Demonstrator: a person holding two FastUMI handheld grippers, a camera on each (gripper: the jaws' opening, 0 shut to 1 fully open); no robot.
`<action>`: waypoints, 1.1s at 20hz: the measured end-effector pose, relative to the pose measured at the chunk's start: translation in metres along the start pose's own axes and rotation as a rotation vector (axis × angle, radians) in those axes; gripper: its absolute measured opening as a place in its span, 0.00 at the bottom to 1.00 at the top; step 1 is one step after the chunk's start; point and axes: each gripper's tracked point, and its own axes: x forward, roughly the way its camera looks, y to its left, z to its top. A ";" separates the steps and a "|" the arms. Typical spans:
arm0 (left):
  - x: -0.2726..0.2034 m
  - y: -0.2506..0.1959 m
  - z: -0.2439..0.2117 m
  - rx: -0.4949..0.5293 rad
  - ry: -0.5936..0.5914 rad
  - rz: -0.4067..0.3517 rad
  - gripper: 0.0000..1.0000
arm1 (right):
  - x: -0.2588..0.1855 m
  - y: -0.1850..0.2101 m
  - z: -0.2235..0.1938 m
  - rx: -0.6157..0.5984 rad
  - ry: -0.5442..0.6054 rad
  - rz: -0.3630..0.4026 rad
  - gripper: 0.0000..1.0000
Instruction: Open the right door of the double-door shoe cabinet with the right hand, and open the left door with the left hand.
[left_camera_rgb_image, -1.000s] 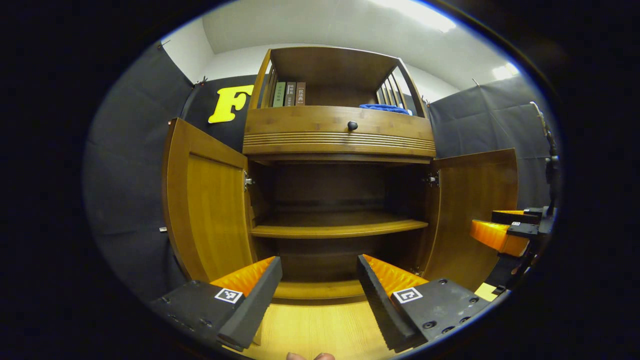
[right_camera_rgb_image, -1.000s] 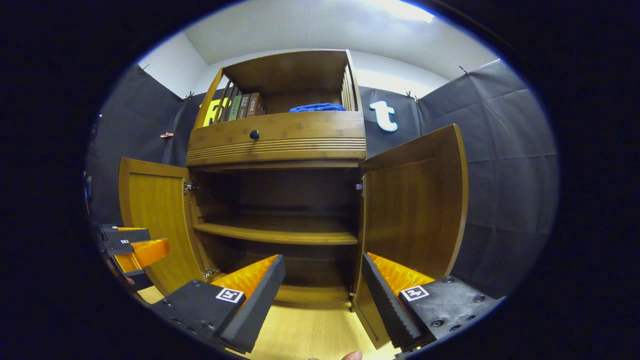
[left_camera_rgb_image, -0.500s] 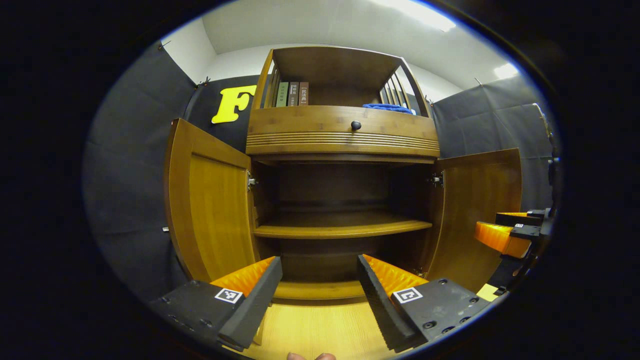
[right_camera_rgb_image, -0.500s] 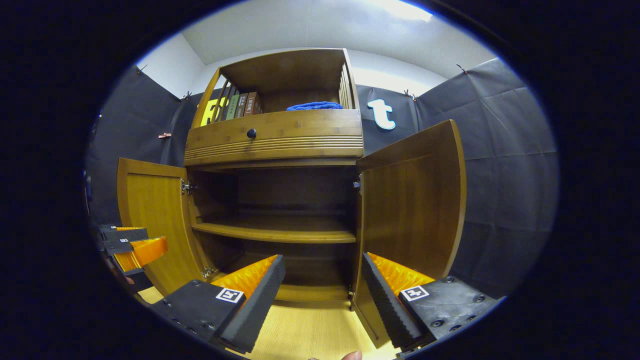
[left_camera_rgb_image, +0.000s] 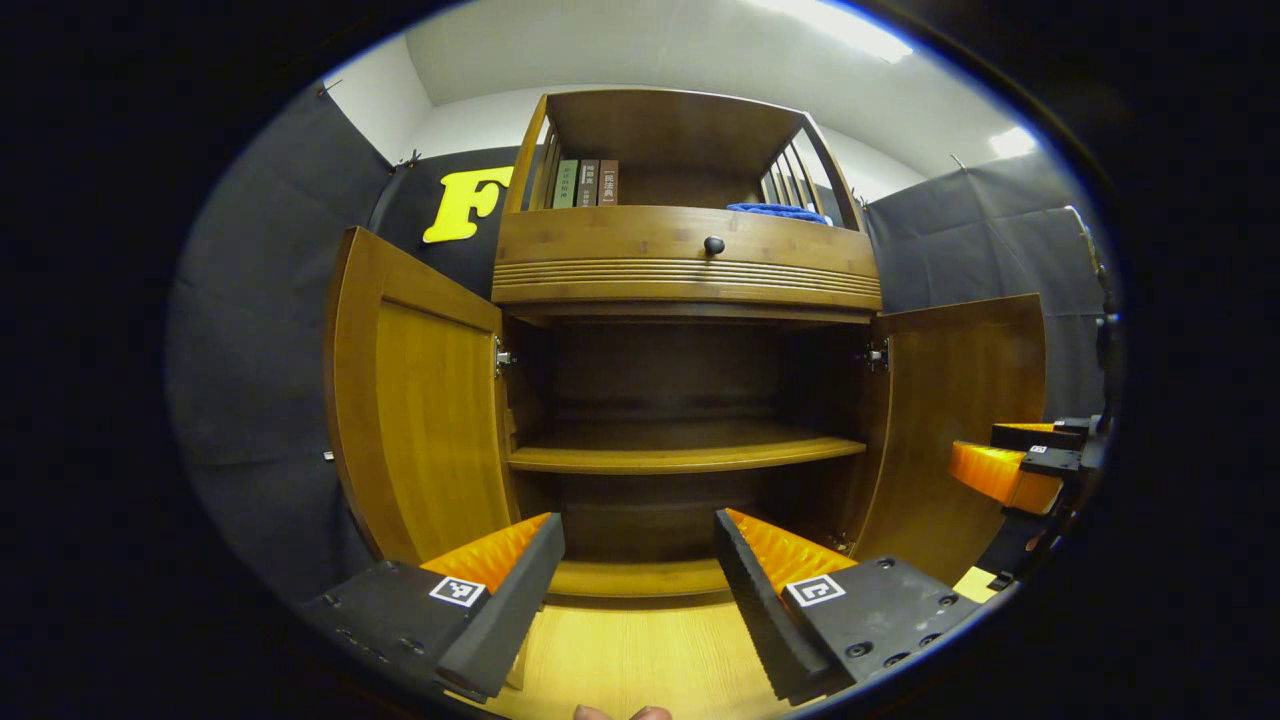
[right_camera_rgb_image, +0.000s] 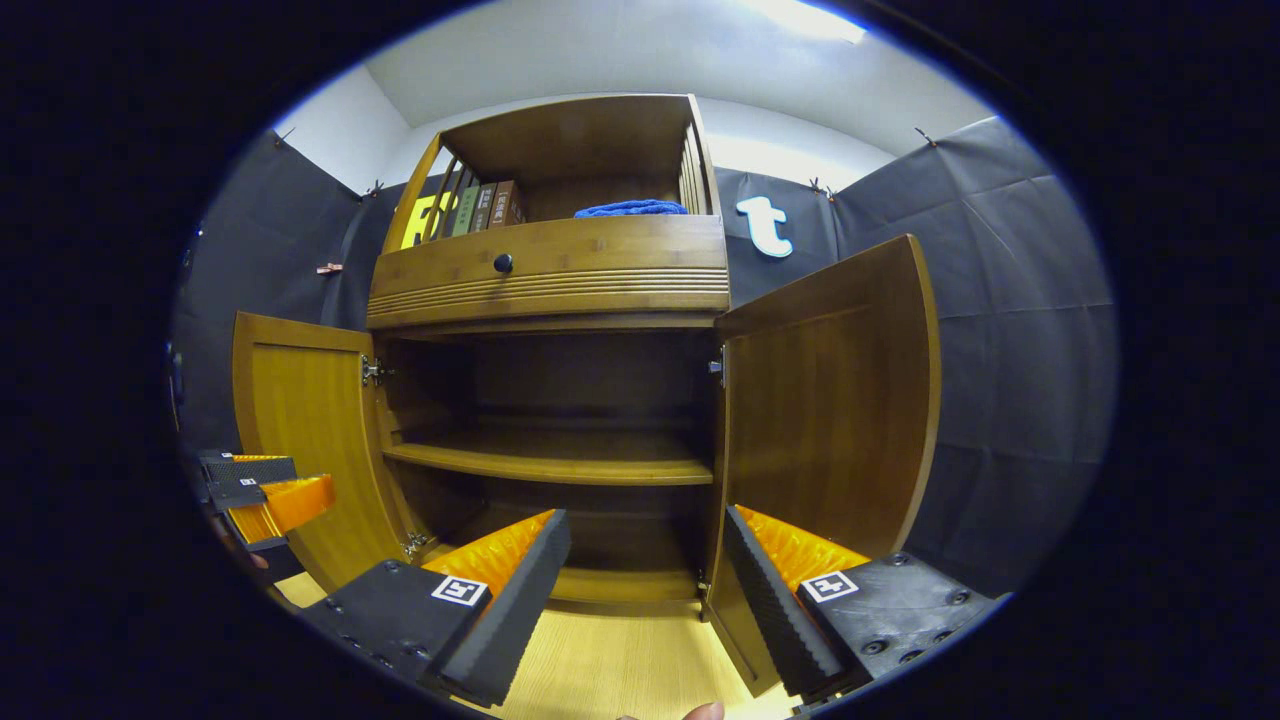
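Brown wooden double-door shoe cabinet (left_camera_rgb_image: 680, 290) standing ahead of you, left door (left_camera_rgb_image: 420, 420) and right door (right_camera_rgb_image: 825, 400) both hanging open. Left gripper view giving you left door's panel; right gripper view showing right door's. Left gripper (left_camera_rgb_image: 640, 590) and right gripper (right_camera_rgb_image: 645, 590) gaping wide, gripping nothing, touching nothing.

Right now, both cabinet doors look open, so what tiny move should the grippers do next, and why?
Probably just ease both grippers back a little. The left door and the right door both stand swung wide, showing the shelf inside. The left gripper and the right gripper are open and hold nothing, so the opening job looks done.
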 end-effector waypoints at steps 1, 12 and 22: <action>-0.001 0.000 0.000 -0.002 -0.001 0.000 0.94 | 0.001 0.000 0.000 -0.001 -0.001 0.000 1.00; 0.001 -0.003 0.001 0.005 -0.001 -0.002 0.93 | 0.002 -0.002 -0.001 0.000 0.001 -0.002 1.00; 0.001 -0.002 0.000 0.010 0.001 0.000 0.93 | 0.003 -0.003 -0.001 0.003 0.000 -0.005 1.00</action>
